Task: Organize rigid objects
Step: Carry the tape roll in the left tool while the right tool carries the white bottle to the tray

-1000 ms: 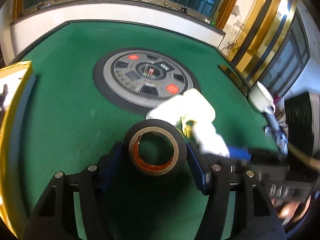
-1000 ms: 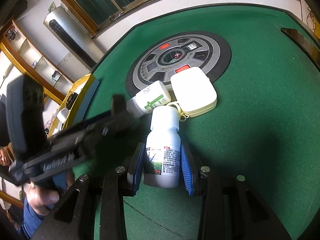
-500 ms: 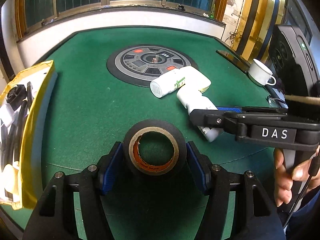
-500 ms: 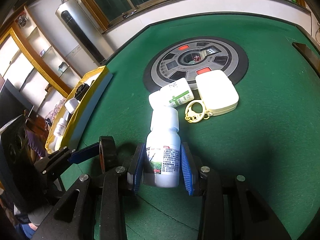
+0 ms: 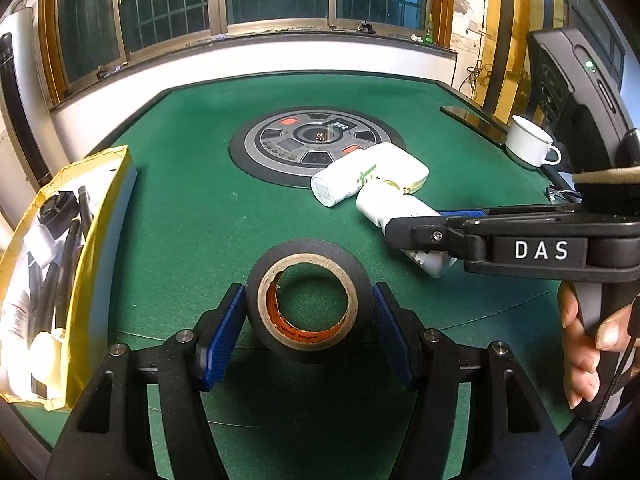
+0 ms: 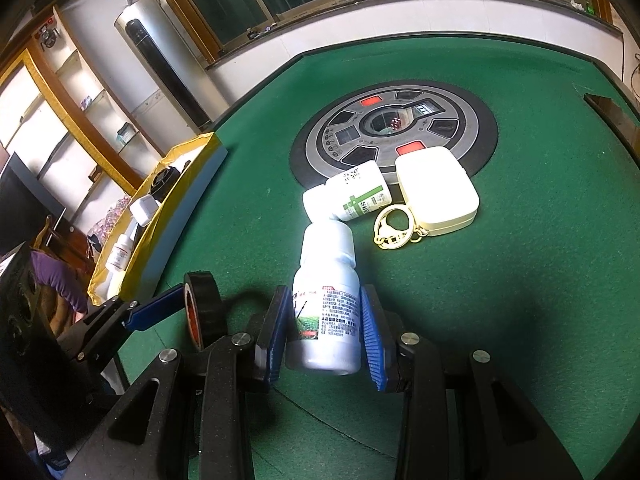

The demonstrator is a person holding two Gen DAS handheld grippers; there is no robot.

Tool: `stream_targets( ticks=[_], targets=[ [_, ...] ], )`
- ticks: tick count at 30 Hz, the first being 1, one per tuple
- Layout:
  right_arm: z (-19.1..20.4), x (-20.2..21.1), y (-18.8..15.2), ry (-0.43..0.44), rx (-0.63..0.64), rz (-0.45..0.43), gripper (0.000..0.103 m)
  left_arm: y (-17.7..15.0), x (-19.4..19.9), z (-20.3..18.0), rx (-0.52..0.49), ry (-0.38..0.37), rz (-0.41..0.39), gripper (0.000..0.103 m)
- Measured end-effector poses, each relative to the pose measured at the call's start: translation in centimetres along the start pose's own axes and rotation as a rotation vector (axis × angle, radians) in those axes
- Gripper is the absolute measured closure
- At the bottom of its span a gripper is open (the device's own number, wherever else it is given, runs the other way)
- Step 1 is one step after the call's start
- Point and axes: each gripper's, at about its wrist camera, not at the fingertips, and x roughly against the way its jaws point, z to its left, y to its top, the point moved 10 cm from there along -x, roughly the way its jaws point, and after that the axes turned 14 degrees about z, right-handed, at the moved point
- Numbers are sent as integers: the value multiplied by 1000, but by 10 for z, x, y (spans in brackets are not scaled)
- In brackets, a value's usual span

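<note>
My left gripper [image 5: 308, 320] is shut on a roll of black tape [image 5: 309, 299] with a brown core, held above the green felt. My right gripper [image 6: 325, 330] is shut on a white labelled bottle [image 6: 326, 304], its cap pointing away from me. In the right wrist view the tape roll [image 6: 202, 308] shows edge-on between the left gripper's blue pads. On the felt ahead lie a second white bottle [image 6: 352, 196] on its side, a cream rectangular case [image 6: 436, 186] and a gold key ring [image 6: 394, 226]. The yellow box [image 5: 86, 256] stands at the table's left edge.
The yellow box [image 6: 172, 216] holds cables, a charger and small bottles. A round grey control panel [image 5: 316, 144] sits in the table's middle. A white cup [image 5: 528, 142] stands at the right rim. A person's hand [image 5: 588, 340] grips the right gripper's handle.
The left wrist view has swung and pulled back, so the box at the left and more of the table now show. The right view shifted slightly. Both grips are unchanged.
</note>
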Motion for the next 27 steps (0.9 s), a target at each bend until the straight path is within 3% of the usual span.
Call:
stream_targets(
  ticks=[14, 27],
  targets=[
    [0, 5, 2, -7, -7, -23, 72, 9, 33, 11, 33, -2, -85, 40],
    [28, 13, 5, 37, 17, -60, 73, 17, 84, 70, 150, -20, -212, 40]
  ],
)
